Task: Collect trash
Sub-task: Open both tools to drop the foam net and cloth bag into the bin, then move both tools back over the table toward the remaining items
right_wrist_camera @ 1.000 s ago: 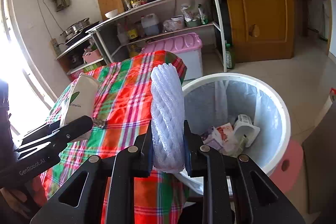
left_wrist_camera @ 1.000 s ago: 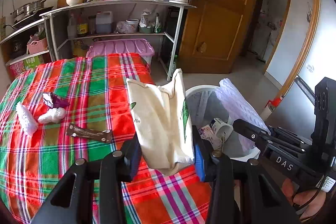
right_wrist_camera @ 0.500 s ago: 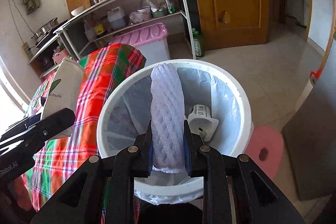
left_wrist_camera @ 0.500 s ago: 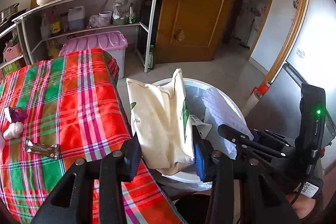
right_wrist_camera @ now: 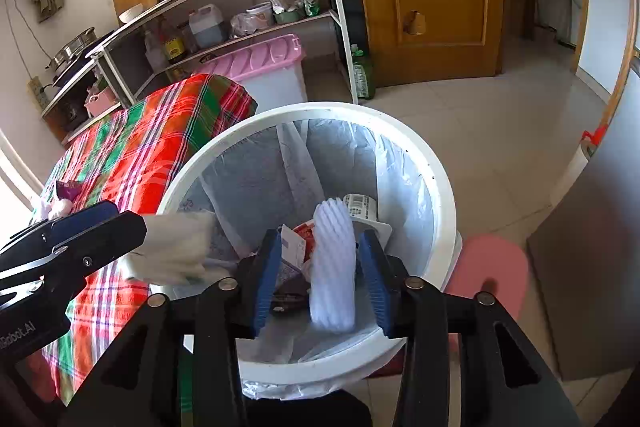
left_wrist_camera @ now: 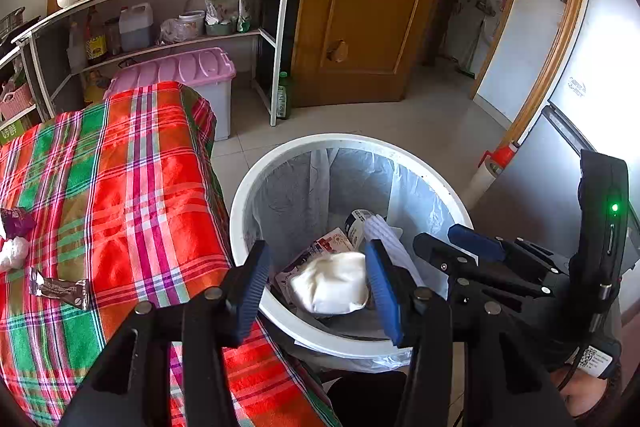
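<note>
Both grippers hang open over the white lined trash bin [left_wrist_camera: 244,195] [right_wrist_camera: 440,183] beside the table. My left gripper [left_wrist_camera: 316,287] is open; the cream paper bag [left_wrist_camera: 332,283] drops free below it into the bin, blurred in the right wrist view [right_wrist_camera: 176,247]. My right gripper [right_wrist_camera: 320,275] is open; the white foam net sleeve [right_wrist_camera: 334,267] falls between its fingers, and also shows in the left wrist view [left_wrist_camera: 384,239]. The bin holds a yoghurt cup [right_wrist_camera: 360,207] and printed wrappers [left_wrist_camera: 320,247]. The table still carries a brown snack wrapper [left_wrist_camera: 60,287], a purple wrapper [left_wrist_camera: 14,223] and a white wad [left_wrist_camera: 12,253].
The table has a red-green plaid cloth [left_wrist_camera: 132,187]. A pink-lidded storage box [left_wrist_camera: 180,71] and a metal kitchen shelf [left_wrist_camera: 276,39] stand behind. A wooden door [left_wrist_camera: 368,7] is beyond the bin. A pink stool [right_wrist_camera: 492,275] sits right of the bin.
Both grippers swung from the table to above the bin and opened. The paper bag left the left gripper and the foam sleeve left the right one; both are dropping into the bin.
</note>
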`<state>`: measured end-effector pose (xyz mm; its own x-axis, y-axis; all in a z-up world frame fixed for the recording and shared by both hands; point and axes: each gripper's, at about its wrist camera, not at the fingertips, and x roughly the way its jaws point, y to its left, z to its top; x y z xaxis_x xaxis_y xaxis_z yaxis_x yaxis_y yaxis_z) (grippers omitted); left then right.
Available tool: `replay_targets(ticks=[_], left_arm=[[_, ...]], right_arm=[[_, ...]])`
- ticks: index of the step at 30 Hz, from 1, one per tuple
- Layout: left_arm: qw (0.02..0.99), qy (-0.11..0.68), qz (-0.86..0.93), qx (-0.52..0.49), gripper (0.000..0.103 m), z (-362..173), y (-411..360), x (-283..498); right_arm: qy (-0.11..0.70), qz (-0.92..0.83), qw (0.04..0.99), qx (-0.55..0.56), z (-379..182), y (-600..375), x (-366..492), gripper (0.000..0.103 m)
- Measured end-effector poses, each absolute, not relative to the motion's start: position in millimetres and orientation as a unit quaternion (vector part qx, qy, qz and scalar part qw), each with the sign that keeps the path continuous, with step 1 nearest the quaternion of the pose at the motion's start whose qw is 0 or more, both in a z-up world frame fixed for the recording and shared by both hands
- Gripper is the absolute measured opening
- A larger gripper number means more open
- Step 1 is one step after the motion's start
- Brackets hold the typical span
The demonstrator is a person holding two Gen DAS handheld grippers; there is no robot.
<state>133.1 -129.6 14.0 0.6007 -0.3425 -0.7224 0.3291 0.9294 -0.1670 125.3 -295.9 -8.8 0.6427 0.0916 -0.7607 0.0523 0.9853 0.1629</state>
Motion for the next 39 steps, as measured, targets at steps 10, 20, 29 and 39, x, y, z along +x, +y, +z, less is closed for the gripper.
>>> replay_targets(ticks=[10, 20, 29, 39], left_arm=[[0.907, 0.385, -0.168, -0.018, 0.062, 28, -100, 117], [0.917, 0.38, -0.104, -0.055, 0.064, 28, -28, 102], [0.922, 0.376, -0.033, -0.085, 0.064, 24, 46, 89], [0.922, 0.368, 0.037, -0.111, 0.064, 23, 121, 77]], right_arm=[[0.407, 0.02, 0.909, 0.086, 6, -281, 115, 0.047], [0.389, 0.078, 0.915, 0.072, 18, -234, 109, 0.047], [0.388, 0.137, 0.91, 0.046, 19, -177, 117, 0.047], [0.392, 0.193, 0.899, 0.007, 18, -120, 125, 0.047]])
